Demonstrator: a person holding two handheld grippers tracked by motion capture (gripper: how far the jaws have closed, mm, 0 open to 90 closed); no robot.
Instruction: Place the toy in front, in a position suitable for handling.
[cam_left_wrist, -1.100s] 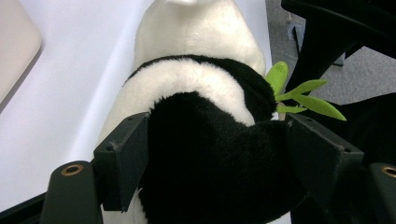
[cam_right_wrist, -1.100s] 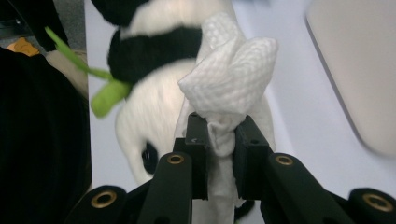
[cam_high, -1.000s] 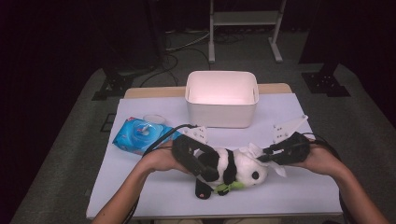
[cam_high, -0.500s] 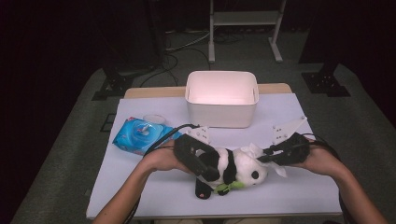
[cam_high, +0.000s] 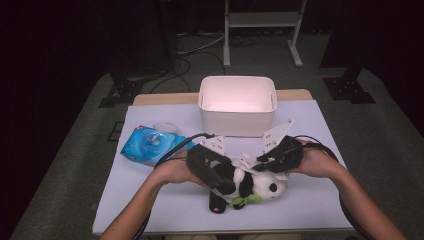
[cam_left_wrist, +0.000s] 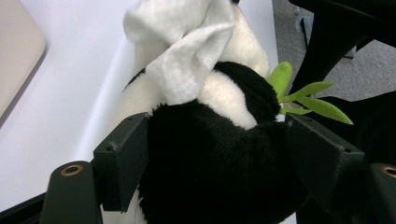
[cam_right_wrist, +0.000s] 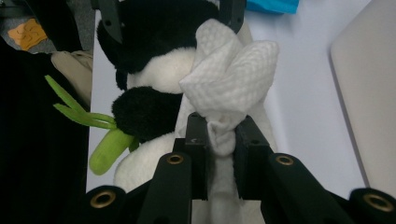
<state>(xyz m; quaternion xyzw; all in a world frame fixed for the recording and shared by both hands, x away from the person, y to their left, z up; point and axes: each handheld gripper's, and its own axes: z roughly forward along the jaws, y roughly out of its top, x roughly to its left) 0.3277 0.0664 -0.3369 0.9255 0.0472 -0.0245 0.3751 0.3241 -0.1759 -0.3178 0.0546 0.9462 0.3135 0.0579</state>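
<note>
A black and white panda plush (cam_high: 252, 184) (cam_left_wrist: 219, 163) (cam_right_wrist: 149, 70) with a green bamboo sprig (cam_high: 246, 200) (cam_left_wrist: 303, 88) (cam_right_wrist: 100, 135) lies near the table's front edge. My left gripper (cam_high: 222, 175) (cam_left_wrist: 217, 158) is shut on its black body from the left. My right gripper (cam_high: 260, 162) (cam_right_wrist: 219, 135) is shut on a crumpled white wipe (cam_right_wrist: 231, 79) (cam_left_wrist: 187, 46) (cam_high: 248, 161) and holds it against the panda's white back.
A white bin (cam_high: 237, 102) stands behind the plush at the table's middle. A blue wipes packet (cam_high: 150, 145) with a round lid lies at the left. Cables trail from both grippers. The white table (cam_high: 330, 200) ends just in front of the plush.
Both grippers and the plush stay nearly still; the right gripper with the wipe has shifted slightly on the panda.
</note>
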